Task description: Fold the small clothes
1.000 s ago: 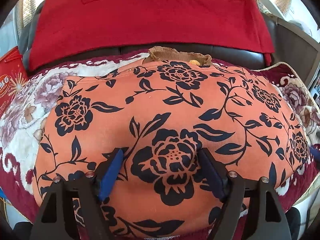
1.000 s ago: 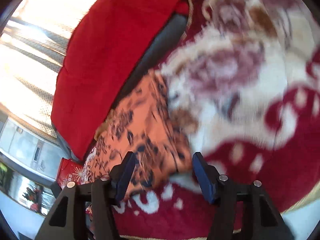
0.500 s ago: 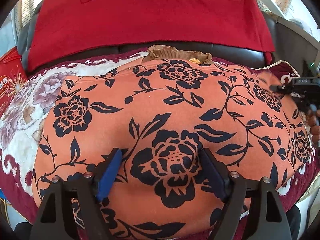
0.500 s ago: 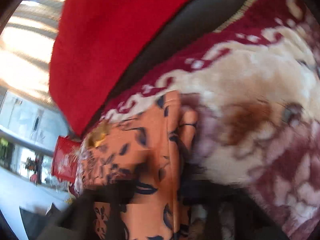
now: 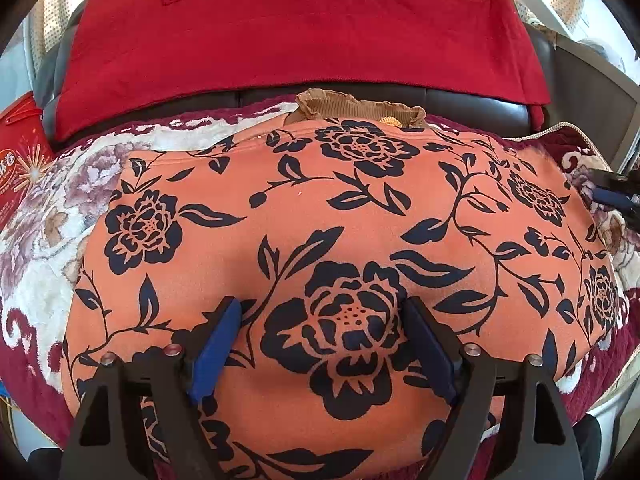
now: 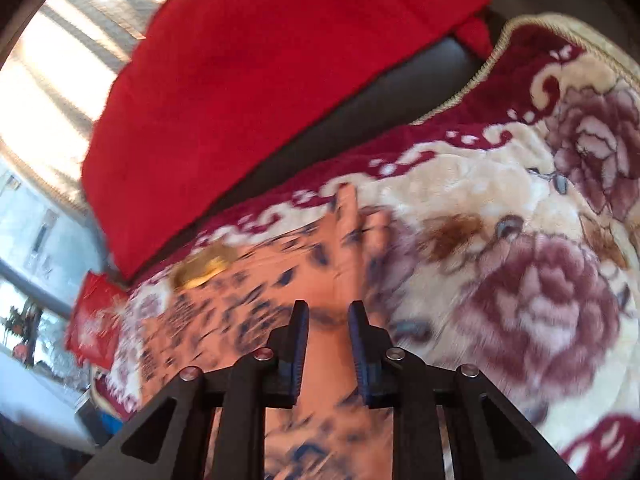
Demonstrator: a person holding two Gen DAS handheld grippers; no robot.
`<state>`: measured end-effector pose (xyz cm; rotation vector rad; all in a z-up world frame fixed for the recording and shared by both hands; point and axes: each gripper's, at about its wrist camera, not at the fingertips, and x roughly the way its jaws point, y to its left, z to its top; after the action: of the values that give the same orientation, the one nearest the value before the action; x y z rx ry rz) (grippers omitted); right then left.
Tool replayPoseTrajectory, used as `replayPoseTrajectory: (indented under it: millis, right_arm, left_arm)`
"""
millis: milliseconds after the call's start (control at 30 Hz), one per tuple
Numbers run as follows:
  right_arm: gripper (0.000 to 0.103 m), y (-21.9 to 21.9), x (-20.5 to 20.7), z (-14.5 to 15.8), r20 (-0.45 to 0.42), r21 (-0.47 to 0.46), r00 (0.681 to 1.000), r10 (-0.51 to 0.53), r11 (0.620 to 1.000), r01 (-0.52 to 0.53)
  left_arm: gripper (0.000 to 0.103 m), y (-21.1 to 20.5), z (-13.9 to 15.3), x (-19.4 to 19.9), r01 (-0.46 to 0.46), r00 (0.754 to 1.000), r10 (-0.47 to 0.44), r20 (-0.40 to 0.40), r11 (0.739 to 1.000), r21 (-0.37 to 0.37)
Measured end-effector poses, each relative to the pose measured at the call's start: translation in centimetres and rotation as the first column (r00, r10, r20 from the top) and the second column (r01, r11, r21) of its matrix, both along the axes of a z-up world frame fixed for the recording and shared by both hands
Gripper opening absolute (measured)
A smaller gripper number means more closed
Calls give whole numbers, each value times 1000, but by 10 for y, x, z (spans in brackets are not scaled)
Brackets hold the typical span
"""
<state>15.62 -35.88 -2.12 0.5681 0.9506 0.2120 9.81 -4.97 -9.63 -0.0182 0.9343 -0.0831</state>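
I hold the left gripper (image 5: 320,344) wide, its fingers (image 5: 216,344) pressed on the orange floral garment (image 5: 360,216) spread flat on the plush blanket (image 5: 36,264), gripping nothing; it should simply pin the near edge. At three o'clock my right gripper (image 6: 328,320) has cloth between narrow, opening fingers, so I'd re-close before carrying that edge toward the red cover (image 5: 304,20) at twelve.

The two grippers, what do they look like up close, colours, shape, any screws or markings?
Both look alike. The left gripper has a black frame with triangular cut-outs, round silver screw heads along the top, and two flat blue fingers. The right gripper has the same black frame and silver screws, with darker blue ribbed fingers. No cables, labels or sleeves show.
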Motion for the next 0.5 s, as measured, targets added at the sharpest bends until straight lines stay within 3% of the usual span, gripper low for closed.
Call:
replayPoseTrajectory:
  millis: [33, 67, 100, 233, 367, 500]
  right_arm:
    - [44, 8, -14, 6, 10, 38, 1000, 20, 999, -21]
    - [80, 12, -22, 8, 15, 64, 1000, 25, 998, -26]
    - [90, 18, -34, 9, 22, 102, 999, 29, 994, -31]
    - [91, 47, -59, -14, 3, 181, 996, 87, 980, -86]
    - [91, 52, -73, -29, 17, 96, 999, 31, 995, -33]
    - [91, 51, -91, -15, 61, 44, 998, 8, 999, -10]
  left_arm:
    - [84, 0, 0, 0, 0, 1000, 0, 0, 1000, 0]
    - [84, 0, 0, 0, 1, 1000, -1, 0, 1000, -1]
    - [84, 0, 1, 0, 8, 1000, -8, -3, 1000, -3]
    - [80, 27, 21, -10, 10, 1000, -11, 0, 991, -135]
    - [80, 97, 38, -45, -148, 985, 162, 49, 965, -215]
    - [78, 163, 2, -53, -341, 940, 329, -87, 911, -232]
